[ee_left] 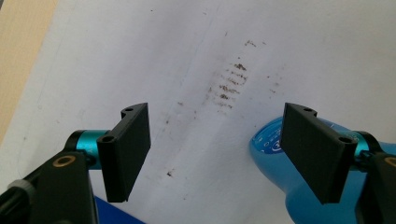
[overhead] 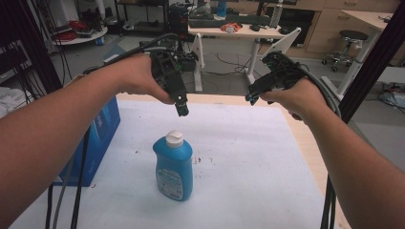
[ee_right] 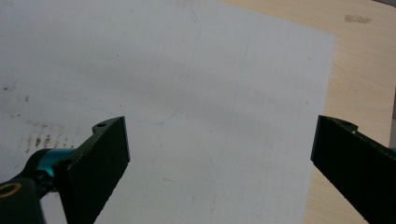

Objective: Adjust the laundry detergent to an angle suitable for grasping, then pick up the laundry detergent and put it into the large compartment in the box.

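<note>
A blue bottle (overhead: 174, 168) with a white cap (overhead: 175, 138) stands upright on the white sheet (overhead: 239, 157) near the table's middle. My left gripper (overhead: 182, 109) hangs in the air just above and slightly behind the cap, pointing down. In the left gripper view its jaws stand wide apart and empty (ee_left: 217, 154), with the blue bottle (ee_left: 280, 186) showing behind the right-hand jaw. My right gripper (overhead: 252, 98) is held up at the right, well away from the bottle. Its jaws are spread wide (ee_right: 219, 163) over bare white sheet (ee_right: 210, 84).
A blue box (overhead: 98, 136) stands at the sheet's left edge beside my left forearm. Brown smudges (ee_left: 231, 81) mark the sheet close to the bottle. Bare wooden tabletop (ee_right: 364, 65) runs along the sheet's right side. Desks and a stool (overhead: 351, 40) stand beyond the table.
</note>
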Demonstrator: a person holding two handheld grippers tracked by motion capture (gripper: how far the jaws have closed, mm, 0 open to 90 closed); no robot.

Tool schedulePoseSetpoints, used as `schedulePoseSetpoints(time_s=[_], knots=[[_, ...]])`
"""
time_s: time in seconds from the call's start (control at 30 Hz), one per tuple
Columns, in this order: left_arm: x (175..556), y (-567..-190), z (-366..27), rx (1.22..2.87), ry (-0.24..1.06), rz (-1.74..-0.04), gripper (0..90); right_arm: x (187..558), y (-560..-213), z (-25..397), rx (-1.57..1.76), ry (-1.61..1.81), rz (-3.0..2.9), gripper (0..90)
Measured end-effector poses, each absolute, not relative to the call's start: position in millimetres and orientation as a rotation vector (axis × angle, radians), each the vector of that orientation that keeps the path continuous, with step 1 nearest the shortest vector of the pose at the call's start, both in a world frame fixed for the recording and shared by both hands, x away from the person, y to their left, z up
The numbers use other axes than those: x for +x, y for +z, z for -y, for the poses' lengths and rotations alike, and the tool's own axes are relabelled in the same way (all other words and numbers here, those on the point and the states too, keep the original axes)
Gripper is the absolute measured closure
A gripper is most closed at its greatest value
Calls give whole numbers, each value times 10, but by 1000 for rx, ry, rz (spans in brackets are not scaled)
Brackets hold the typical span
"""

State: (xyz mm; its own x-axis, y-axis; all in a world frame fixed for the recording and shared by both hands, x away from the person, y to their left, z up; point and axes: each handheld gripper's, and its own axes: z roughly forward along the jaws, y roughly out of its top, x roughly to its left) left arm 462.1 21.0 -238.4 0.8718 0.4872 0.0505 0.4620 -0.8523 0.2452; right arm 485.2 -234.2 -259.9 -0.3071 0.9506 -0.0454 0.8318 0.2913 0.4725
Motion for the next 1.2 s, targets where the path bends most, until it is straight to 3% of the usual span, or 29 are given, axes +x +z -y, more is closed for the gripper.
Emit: schedulePoseSetpoints(time_s=[1.2], knots=[[4656, -2277, -265, 2807, 101, -670, 250, 4828, -2614, 2323, 1602, 521, -2260, 36]])
